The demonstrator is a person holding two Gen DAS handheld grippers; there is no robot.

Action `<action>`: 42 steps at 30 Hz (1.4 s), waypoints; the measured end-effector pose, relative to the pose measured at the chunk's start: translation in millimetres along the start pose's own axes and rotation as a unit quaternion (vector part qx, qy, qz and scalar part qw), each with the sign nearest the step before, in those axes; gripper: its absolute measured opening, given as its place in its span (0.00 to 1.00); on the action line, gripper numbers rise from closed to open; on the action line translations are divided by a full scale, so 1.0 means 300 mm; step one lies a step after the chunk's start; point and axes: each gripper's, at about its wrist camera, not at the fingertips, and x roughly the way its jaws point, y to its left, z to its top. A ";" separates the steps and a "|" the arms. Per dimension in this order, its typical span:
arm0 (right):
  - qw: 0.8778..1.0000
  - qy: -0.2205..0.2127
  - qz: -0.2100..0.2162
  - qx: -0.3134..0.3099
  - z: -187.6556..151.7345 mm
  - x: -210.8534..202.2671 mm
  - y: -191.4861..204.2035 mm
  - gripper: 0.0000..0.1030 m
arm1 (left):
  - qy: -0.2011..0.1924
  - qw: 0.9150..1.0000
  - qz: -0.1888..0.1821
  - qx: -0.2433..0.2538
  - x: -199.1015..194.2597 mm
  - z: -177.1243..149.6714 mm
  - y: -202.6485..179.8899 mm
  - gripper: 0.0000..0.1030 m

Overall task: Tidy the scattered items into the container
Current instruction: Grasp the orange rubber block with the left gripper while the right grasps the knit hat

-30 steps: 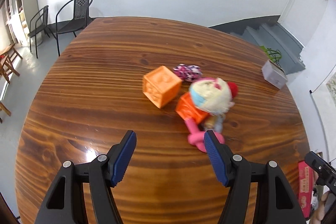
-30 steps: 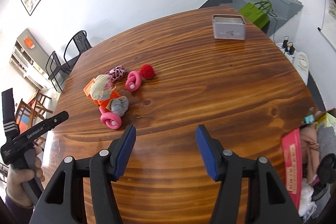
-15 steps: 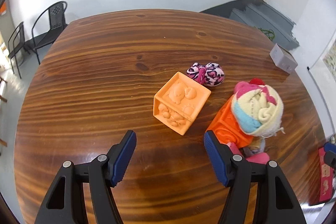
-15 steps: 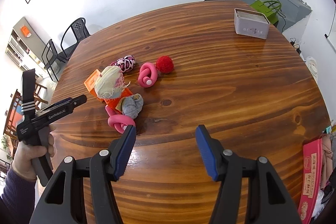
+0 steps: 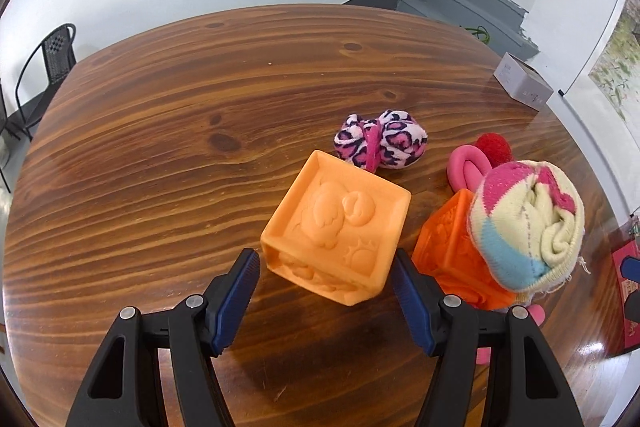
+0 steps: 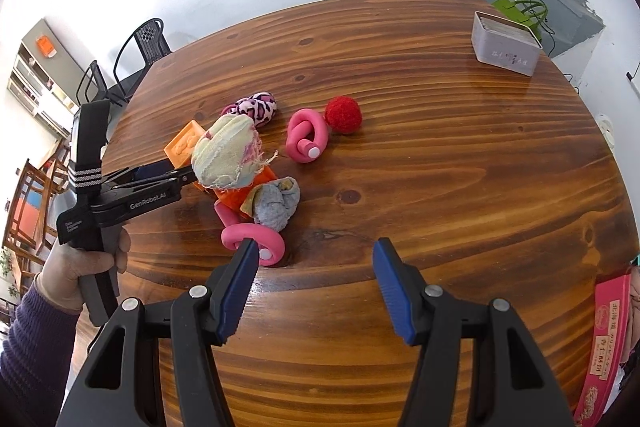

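Observation:
A light orange embossed cube [image 5: 336,239] [image 6: 184,145] sits on the wooden table [image 5: 160,147]. My left gripper [image 5: 326,263] is open, with one finger on each side of the cube's near corner and neither pad pressing on it. Beside the cube, a darker orange cube [image 5: 448,239] carries a rolled pastel sock [image 5: 528,223] [image 6: 226,157]. A leopard-print sock [image 5: 380,141], a pink foam twist [image 6: 306,135] and a red ball [image 6: 343,115] lie behind. My right gripper [image 6: 314,255] is open and empty, its left finger next to a pink foam ring [image 6: 252,239] and a grey sock [image 6: 276,203].
A grey tin box [image 6: 506,45] [image 5: 522,85] stands at the table's far right edge. A pink carton [image 6: 608,339] lies off the table at the right. A hand [image 6: 80,263] in a purple sleeve grips the left tool. Black chairs [image 6: 148,39] and stairs lie beyond.
Both grippers have moved in toward the toy pile. The left one has dropped and rolled so its fingers now flank the light orange cube; the right one has neared the pink ring.

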 end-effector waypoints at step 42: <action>0.997 0.008 0.046 -0.060 0.209 0.254 0.238 0.55 | -0.021 0.993 -0.054 -0.100 0.003 -0.017 0.043 0.57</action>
